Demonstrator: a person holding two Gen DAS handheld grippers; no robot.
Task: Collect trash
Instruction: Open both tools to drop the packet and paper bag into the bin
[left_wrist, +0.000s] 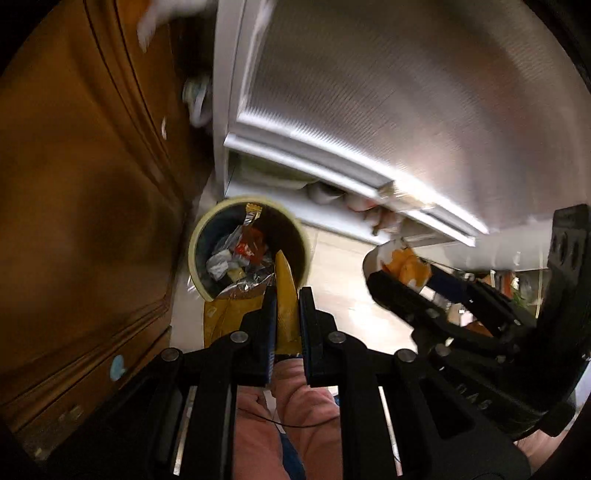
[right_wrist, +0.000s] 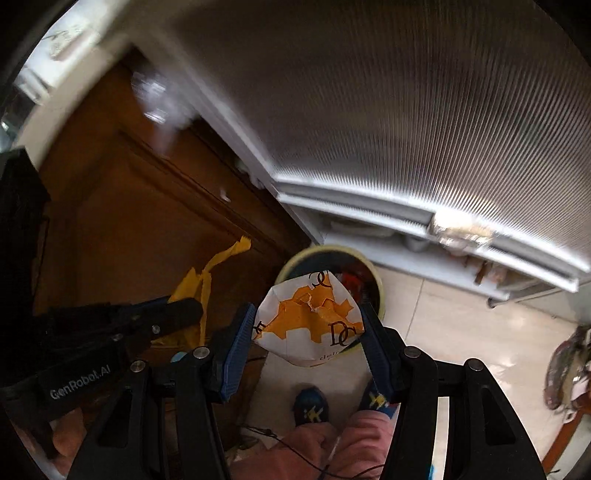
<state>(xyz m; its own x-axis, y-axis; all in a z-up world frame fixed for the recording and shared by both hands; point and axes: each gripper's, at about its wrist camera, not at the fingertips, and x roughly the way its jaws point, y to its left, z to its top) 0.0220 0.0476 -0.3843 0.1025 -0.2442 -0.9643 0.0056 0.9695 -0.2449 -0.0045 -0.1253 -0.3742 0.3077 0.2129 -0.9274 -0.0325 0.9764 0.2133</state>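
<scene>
1. Yellow wrapper (left_wrist: 286, 295) sits pinched between the nearly closed left gripper (left_wrist: 287, 306), above the trash bin (left_wrist: 195, 240).
2. White-and-orange paper box (right_wrist: 310, 321) is clamped in the half-spread right gripper (right_wrist: 308, 325), over the bin.

Background fixtures noted — floor level.
I see a brown wooden cabinet (left_wrist: 85, 206) left, a ribbed silver appliance door (right_wrist: 424, 122) right — pale tiled floor (right_wrist: 461, 332) beneath, both surfaces blurred.
</scene>
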